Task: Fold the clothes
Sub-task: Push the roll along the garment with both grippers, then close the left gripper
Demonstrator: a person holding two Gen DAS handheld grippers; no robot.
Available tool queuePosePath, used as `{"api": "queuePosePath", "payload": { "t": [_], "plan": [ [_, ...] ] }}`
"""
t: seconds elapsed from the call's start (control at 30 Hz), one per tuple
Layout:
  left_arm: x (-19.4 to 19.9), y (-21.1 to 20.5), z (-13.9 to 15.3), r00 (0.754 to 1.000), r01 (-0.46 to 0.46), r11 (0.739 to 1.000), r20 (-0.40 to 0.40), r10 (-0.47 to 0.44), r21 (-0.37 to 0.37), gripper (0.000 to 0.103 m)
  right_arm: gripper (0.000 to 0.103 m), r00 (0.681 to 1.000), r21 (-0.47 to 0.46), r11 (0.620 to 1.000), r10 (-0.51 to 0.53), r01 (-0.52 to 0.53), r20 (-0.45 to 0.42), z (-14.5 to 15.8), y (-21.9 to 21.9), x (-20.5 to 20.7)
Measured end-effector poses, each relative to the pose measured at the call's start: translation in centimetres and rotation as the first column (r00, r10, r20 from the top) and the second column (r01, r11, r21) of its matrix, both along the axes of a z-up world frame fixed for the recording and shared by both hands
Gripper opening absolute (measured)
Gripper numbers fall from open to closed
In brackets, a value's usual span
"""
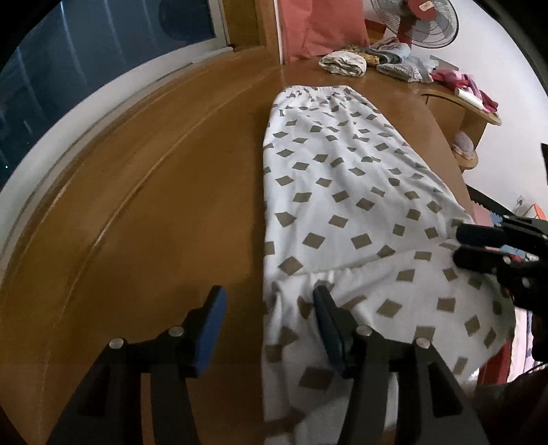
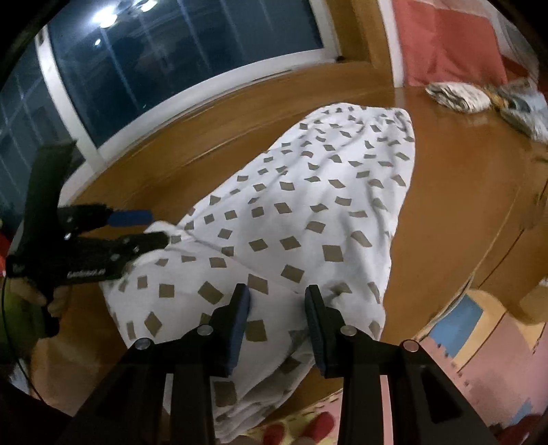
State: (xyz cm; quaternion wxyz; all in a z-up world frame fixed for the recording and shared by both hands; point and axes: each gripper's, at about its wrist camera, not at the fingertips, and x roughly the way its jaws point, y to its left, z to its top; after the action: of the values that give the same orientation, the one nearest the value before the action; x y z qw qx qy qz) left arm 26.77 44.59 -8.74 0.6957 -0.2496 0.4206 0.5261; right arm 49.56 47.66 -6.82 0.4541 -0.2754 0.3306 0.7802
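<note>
— Left wrist view first: where is the garment point(image 1: 342, 191) found?

— It is spread lengthwise on the wooden desk point(image 1: 154, 212), its elastic waistband at the far end and its near end folded back over itself. White cloth with grey-brown squares is seen.

— How are the left gripper's point(image 1: 270, 328) fingers point(image 1: 212, 328) set?

— They are held apart at the garment's near left edge; one finger is laid over the cloth, the other over bare wood. Nothing is clamped.

— And the right gripper point(image 2: 277, 325)?

— Its fingers point(image 2: 239, 325) are parted above the garment's near end, and no cloth is pinched between them.

— What is noted beyond the garment?

— A heap of clothes point(image 1: 373, 61) is piled past the waistband, with a fan point(image 1: 418, 24) behind it.
</note>
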Motion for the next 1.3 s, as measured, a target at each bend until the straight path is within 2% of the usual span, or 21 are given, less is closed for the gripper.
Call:
{"api": "queuePosePath", "payload": {
  "t": [0.1,0.23,0.37,0.47,0.6,0.7,0.73,0.77,0.83,0.87,0.9,0.93,1.07,1.2,1.3],
  "plan": [
    [-1.2,-2.0,1.3,0.999,0.012,1.000,0.036,-0.013,0.012,0.050,0.035,0.998,0.015,0.998,-0.056,0.056,-0.013,1.0,-0.8,0.5],
    [-3.1,-5.3,2.4,0.995,0.016,1.000,0.097,-0.017,0.014,0.050,0.035,0.996,0.010,0.997,-0.076,0.077,-0.050,2.6,-3.0,1.6],
    [-4.5,-7.7,1.8,0.988,0.022,1.000,0.151,-0.022,0.004,0.050,0.038,0.998,-0.015,0.998,-0.059,0.059,-0.015,2.9,-5.8,1.3],
    [-4.7,-8.0,0.8,0.980,0.026,1.000,0.199,-0.023,-0.014,0.050,0.038,0.999,-0.041,0.998,-0.044,0.045,0.025,2.3,-7.3,0.2],
    [-4.3,-7.7,-0.2,0.975,0.041,0.999,0.219,-0.038,-0.009,0.050,0.038,0.998,-0.057,0.997,-0.042,0.045,0.053,1.5,-7.5,-0.9],
    [-4.0,-7.2,-0.8,0.965,0.059,0.998,0.258,-0.054,-0.012,0.043,0.038,0.997,-0.050,0.998,-0.044,0.048,0.067,0.8,-7.2,-1.7],
    [-3.9,-6.9,-1.1,0.961,0.068,0.997,0.270,-0.060,-0.020,0.029,0.038,0.997,-0.049,0.998,-0.045,0.048,0.070,0.5,-7.0,-2.1],
    [-3.7,-6.7,-1.4,0.959,0.075,0.997,0.277,-0.066,-0.024,0.026,0.038,0.996,-0.048,0.998,-0.047,0.050,0.072,0.3,-6.9,-2.5],
    [-3.4,-6.6,-1.4,0.959,0.079,0.997,0.273,-0.071,-0.018,0.018,0.038,0.995,-0.040,0.998,-0.050,0.053,0.082,-0.1,-6.7,-3.2],
    [-3.2,-6.6,-1.4,0.961,0.081,0.997,0.266,-0.074,-0.012,0.017,0.035,0.995,-0.034,0.998,-0.049,0.052,0.085,-0.2,-6.6,-3.4],
    [-3.1,-6.7,-1.1,0.965,0.082,0.997,0.251,-0.079,-0.001,0.014,0.029,0.995,-0.028,0.998,-0.047,0.050,0.084,-0.2,-6.6,-3.5],
    [-2.9,-6.7,-0.9,0.969,0.083,0.997,0.235,-0.083,0.009,0.012,0.011,0.995,-0.019,0.998,-0.050,0.052,0.089,-0.1,-6.6,-3.6],
    [-3.1,-7.3,1.7,0.978,0.135,0.988,0.152,-0.145,0.077,0.010,0.009,0.991,0.021,0.997,-0.080,0.078,0.108,1.2,-6.5,-3.4],
    [-4.8,-7.1,2.1,0.988,0.136,0.988,0.066,-0.141,0.079,0.000,0.009,0.984,0.014,0.993,-0.119,0.118,0.136,1.1,-6.3,-2.7],
    [-7.1,-6.9,2.2,0.988,0.111,0.993,0.102,-0.115,0.051,0.000,0.009,0.987,-0.009,0.992,-0.128,0.129,0.101,1.0,-6.4,-2.2]
  ]
}}
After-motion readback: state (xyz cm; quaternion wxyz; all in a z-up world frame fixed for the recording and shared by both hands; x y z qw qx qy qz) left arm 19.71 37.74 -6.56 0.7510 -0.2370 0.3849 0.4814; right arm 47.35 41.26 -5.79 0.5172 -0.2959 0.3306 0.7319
